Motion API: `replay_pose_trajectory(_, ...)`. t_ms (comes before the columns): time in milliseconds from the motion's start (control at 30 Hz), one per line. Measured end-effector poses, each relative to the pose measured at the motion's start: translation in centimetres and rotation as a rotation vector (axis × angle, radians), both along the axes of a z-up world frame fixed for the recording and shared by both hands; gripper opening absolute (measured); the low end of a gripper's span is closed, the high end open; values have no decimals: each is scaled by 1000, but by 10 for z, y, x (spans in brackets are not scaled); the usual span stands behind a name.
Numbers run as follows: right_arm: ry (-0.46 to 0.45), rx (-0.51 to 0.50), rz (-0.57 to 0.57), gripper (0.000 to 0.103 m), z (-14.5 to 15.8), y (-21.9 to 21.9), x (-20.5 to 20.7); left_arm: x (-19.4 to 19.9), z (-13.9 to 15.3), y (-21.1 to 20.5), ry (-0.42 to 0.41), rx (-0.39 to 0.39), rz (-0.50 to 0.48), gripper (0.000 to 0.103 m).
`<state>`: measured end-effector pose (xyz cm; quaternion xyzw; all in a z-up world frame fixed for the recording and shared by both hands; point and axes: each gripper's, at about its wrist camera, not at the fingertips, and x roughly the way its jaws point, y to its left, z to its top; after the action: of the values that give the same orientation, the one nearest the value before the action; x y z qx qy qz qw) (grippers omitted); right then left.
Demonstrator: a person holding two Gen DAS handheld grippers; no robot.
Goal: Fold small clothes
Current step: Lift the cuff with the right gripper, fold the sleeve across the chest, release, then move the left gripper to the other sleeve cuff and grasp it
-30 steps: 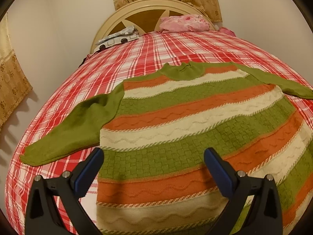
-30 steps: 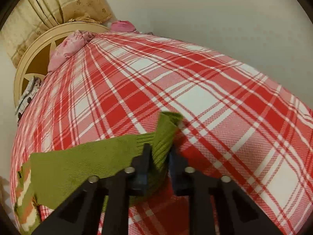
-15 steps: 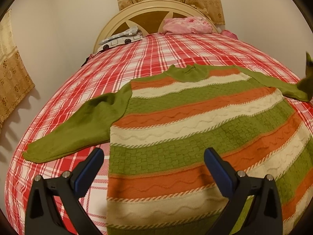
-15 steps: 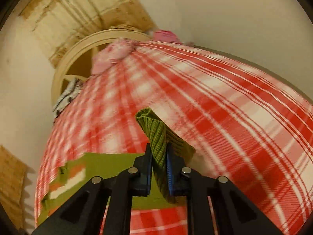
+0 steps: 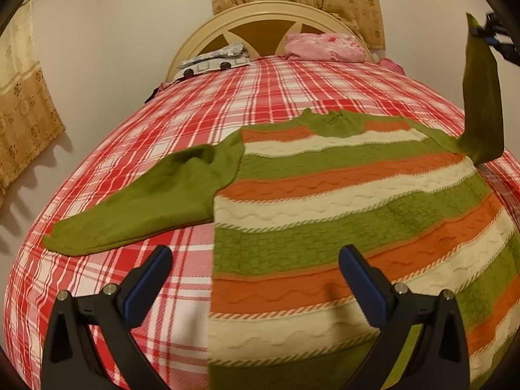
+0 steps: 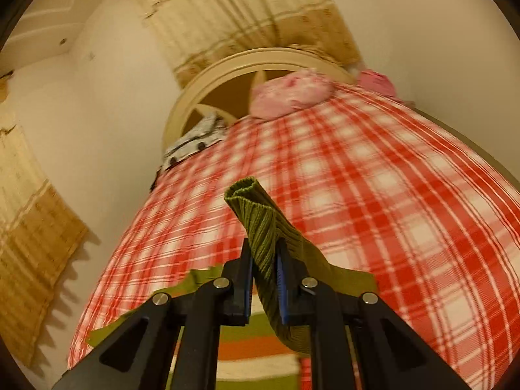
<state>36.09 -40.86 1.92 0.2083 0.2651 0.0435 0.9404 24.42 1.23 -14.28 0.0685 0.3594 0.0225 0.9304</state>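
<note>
Now a striped sweater [image 5: 341,201] lies flat on a plaid bed [image 5: 201,113]. Right gripper [image 6: 265,269] pinches its green cuff [image 6: 260,227], holding that sleeve up above the bed. Left gripper [image 5: 255,276] hovers wide open and empty over the hem.

My left gripper [image 5: 255,271]: black angular plastic arms with triangular cut-outs, round silver screws at joints, blue pads on inner finger faces. My right gripper [image 6: 264,271]: same black frame, four silver screws, thin blue pad strips lining fingers.
</note>
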Motion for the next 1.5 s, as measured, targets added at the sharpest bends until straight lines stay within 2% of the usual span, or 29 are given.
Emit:
replay_pose_trajectory(367,-41,-17,155,12,38,99,42,-1,-2,38,-4,-44,69,103)
replay_pose_trajectory(633,-26,-18,262,12,28,174,63,-3,-10,60,10,-70,103,103)
replay_pose_trajectory(733,-2,-20,313,12,10,208,71,-3,-12,68,14,-76,119,103)
replay_pose_trajectory(833,38,-43,359,12,-21,246,81,-3,-13,74,17,-79,129,103)
replay_pose_trajectory(967,147,-108,416,13,-85,293,90,-4,-14,79,22,-75,138,103)
replay_pose_trajectory(1033,241,-126,465,13,-130,314,93,-4,-14,81,23,-72,139,103)
replay_pose_trajectory(1100,340,-115,512,24,-170,326,93,-3,-13,82,24,-53,136,103)
replay_pose_trajectory(1167,383,-99,593,69,-196,332,81,0,-11,84,20,-24,139,103)
replay_pose_trajectory(1300,356,-104,608,70,-196,310,54,15,-6,91,15,3,154,103)
replay_pose_trajectory(1433,314,-79,513,70,-179,252,32,40,3,81,0,6,138,103)
replay_pose_trajectory(1500,293,-139,413,70,-169,222,30,58,7,66,-7,15,97,103)
